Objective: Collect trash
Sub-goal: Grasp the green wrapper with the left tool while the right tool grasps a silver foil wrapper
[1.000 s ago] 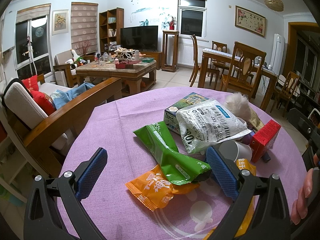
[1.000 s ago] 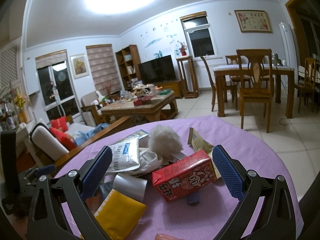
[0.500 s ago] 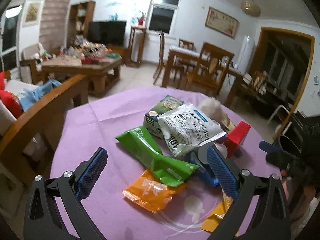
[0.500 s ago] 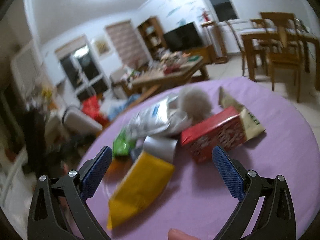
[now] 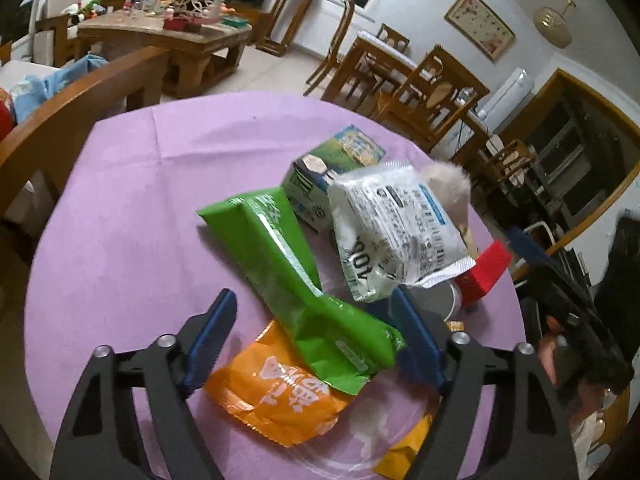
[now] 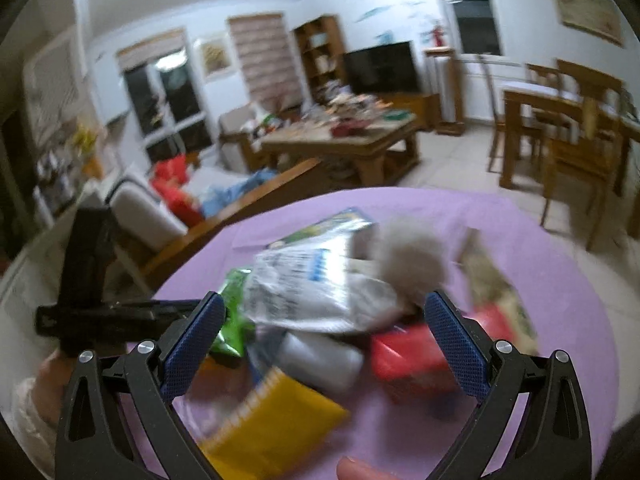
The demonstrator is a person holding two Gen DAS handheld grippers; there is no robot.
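A heap of trash lies on a round table with a purple cloth (image 5: 132, 200). My left gripper (image 5: 316, 340) points down at it. Its jaws are closing around the lower end of a green wrapper (image 5: 280, 264), and the left pad stands clear of it. An orange packet (image 5: 280, 392) lies under that wrapper. Behind are a white pouch (image 5: 392, 232), a green-and-blue carton (image 5: 332, 168), a fluffy ball (image 5: 448, 184) and a red carton (image 5: 484, 272). My right gripper (image 6: 324, 344) is open over the blurred heap, above a silver cup (image 6: 320, 356), the red carton (image 6: 408, 356) and a yellow packet (image 6: 272, 420).
A wooden sofa arm (image 5: 80, 96) runs past the table's far left edge. A cluttered coffee table (image 5: 168, 36) and dining chairs (image 5: 432, 92) stand beyond on the tiled floor. A fingertip (image 6: 360, 470) shows at the bottom of the right wrist view.
Both grippers have tipped downward and come closer to the heap. The left jaws have narrowed around the green wrapper. The right gripper has swung left across the heap, its jaws as wide as before.
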